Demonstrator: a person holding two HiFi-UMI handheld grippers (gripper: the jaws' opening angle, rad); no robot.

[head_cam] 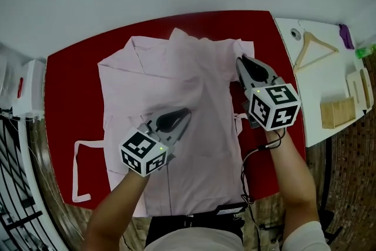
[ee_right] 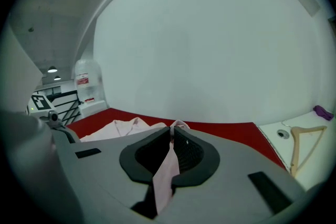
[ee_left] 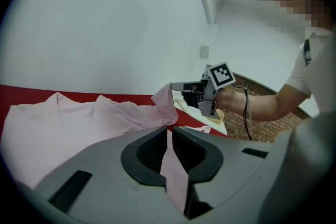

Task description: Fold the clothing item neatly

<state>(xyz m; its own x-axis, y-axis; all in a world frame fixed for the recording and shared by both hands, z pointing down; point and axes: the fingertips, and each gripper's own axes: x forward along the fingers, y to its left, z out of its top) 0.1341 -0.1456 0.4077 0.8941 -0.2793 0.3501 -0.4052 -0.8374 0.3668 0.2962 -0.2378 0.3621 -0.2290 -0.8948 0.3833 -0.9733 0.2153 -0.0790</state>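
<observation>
currently the left gripper (ee_left: 169, 136) is closed on a pinch of the pink garment (head_cam: 176, 67) near its middle, and the right gripper (ee_right: 171, 139) is closed on the garment's side edge, held raised off the red table (head_cam: 76, 85). the step in hand appears to be a lengthwise side fold, with most of the cloth lying flat to the left of the right gripper. next, carry that edge across leftward, taut, and lay it aligned before releasing.

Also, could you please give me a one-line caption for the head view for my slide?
Left hand-held gripper and right hand-held gripper each pinch the pink garment spread on the red table.
</observation>
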